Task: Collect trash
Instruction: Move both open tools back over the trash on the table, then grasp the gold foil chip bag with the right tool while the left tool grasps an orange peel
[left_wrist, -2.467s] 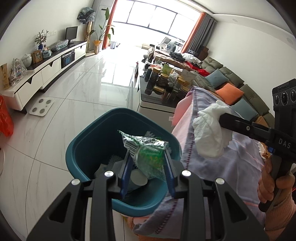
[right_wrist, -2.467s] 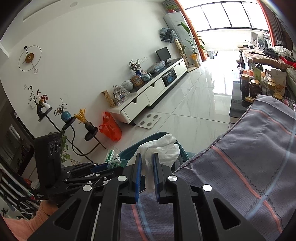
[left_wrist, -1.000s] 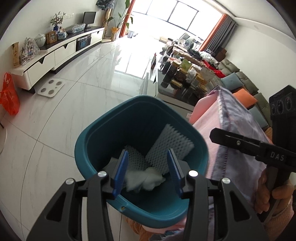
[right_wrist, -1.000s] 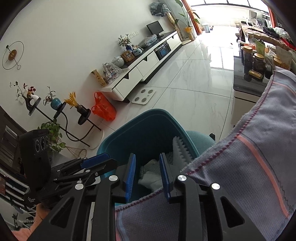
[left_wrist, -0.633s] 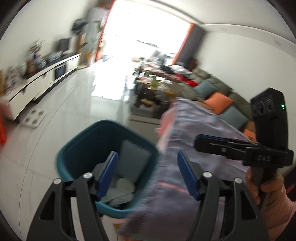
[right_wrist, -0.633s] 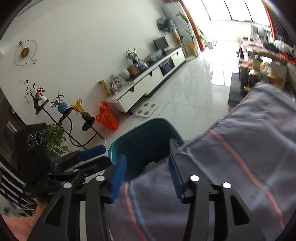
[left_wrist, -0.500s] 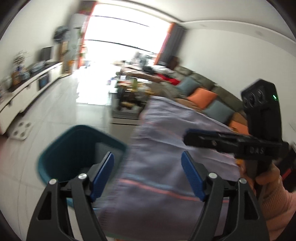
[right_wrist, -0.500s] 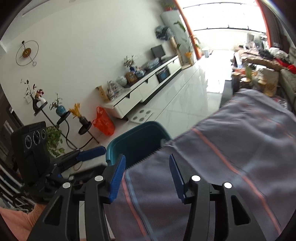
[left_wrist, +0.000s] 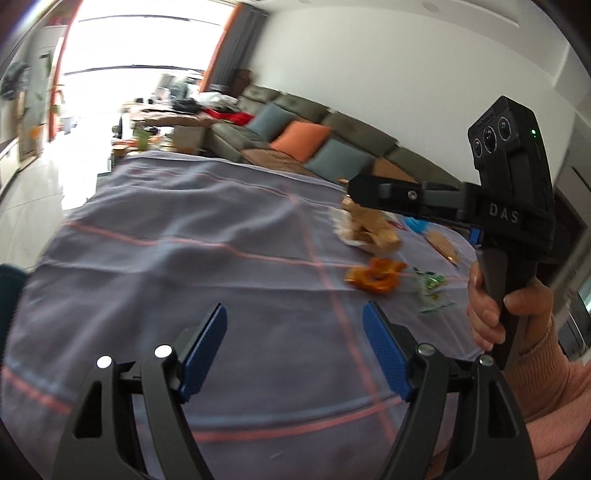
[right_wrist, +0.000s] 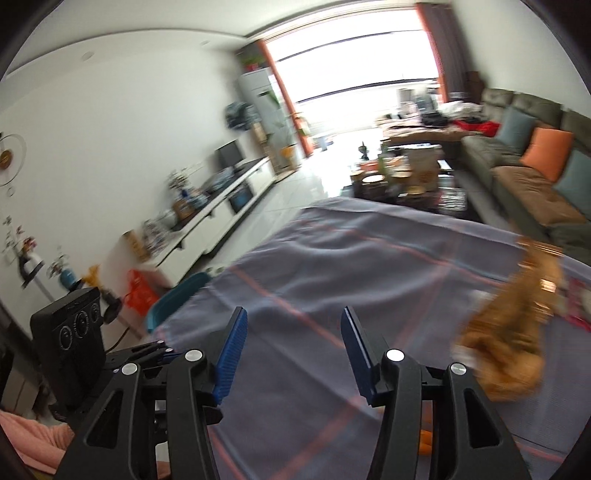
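Reading "DAS", the right tool (left_wrist: 349, 184) gapes empty; left tool (left_wrist: 294, 325) too.

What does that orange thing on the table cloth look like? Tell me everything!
The orange peel is a small, bright orange, curled scrap with ragged, lobed edges and a dip in its middle, a bit blurred here. It looks like fruit peel. It lies flat on the purple cloth, on a pink stripe. A green wrapper lies close beside it and brown paper trash sits behind. Neither gripper touches it.
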